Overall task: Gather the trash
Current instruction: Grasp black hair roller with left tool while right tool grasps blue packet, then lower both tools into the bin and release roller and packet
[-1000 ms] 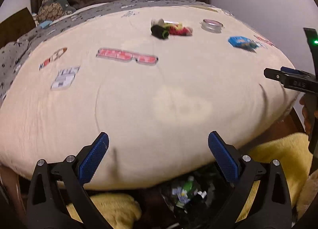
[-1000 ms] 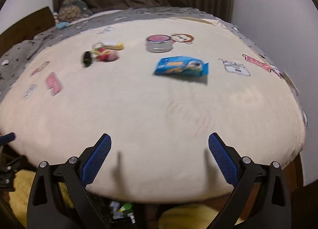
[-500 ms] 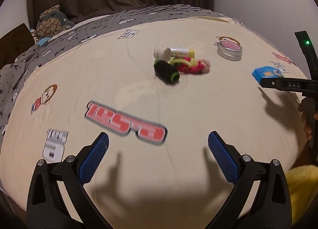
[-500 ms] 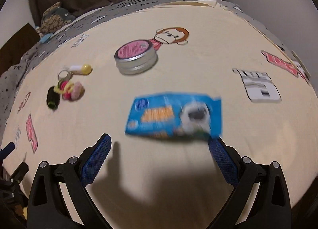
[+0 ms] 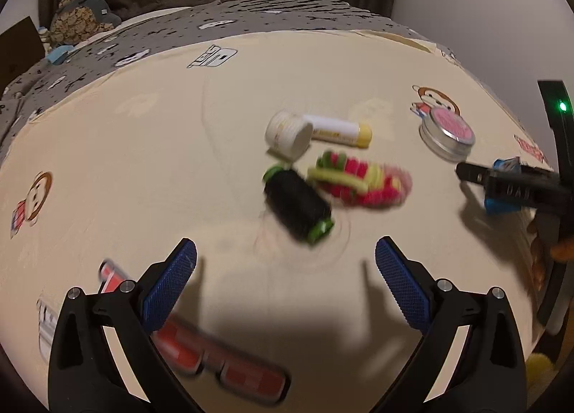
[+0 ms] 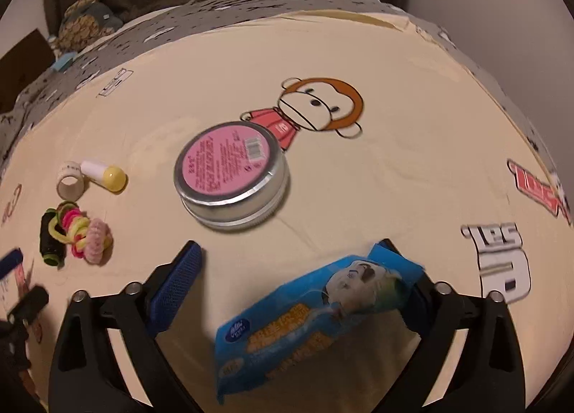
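Jaws of the right gripper (image 6: pixel 287 287) have just been closing and stand around the blue plastic snack wrapper (image 6: pixel 315 323), not yet pressing it. The wrapper lies on the cream bedsheet (image 6: pixel 394 162), its long axis running across the gap from pad to pad, just nearer than the round pink-lidded metal tin (image 6: pixel 229 176). The left gripper (image 5: pixel 283 287) hangs open, farther from it.
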### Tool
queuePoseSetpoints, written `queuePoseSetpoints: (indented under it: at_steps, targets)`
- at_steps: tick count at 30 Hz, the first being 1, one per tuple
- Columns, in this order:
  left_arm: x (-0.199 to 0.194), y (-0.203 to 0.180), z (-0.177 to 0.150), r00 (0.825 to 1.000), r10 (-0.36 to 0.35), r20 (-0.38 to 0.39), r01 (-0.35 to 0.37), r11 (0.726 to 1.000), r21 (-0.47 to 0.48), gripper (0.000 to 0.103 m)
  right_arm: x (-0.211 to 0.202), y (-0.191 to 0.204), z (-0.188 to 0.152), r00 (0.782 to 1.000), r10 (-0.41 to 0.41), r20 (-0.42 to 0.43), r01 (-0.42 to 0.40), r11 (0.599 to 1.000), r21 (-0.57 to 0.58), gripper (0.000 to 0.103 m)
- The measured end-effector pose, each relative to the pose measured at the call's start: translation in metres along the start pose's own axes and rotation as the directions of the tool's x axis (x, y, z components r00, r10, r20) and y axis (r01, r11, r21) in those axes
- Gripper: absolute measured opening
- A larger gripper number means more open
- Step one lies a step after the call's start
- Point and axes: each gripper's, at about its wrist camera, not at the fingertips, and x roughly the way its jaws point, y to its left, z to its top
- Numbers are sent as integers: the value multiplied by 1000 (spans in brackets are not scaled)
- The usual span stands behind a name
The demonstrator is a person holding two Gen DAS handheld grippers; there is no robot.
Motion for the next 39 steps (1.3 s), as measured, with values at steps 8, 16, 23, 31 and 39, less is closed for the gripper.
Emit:
queuePoseSetpoints:
  at_steps: [8, 16, 23, 31, 39]
  targets:
    - [29, -5, 22, 999, 8, -44, -7, 1000, 13, 49, -5, 12, 1, 999, 26, 27, -24, 996, -83, 32]
    - [20, -3, 16, 998, 26, -49, -25, 999, 27, 40, -27, 22, -11, 997, 61, 43, -55, 990, -128, 26]
    - [-28, 0, -8, 1000, 29, 1, -29, 999, 33, 40, -75, 43, -33, 990, 97, 103, -76, 979, -190, 25]
    - [-106, -12, -51, 997, 8, 79, -14, 997, 70, 40, -134, 71, -78, 976, 146, 163, -96, 954, -285, 25]
    - [-157, -22, -123, 993, -21, 116, 12, 997, 74, 40, -173, 92, -143, 964, 191, 183, -116, 927, -358, 25]
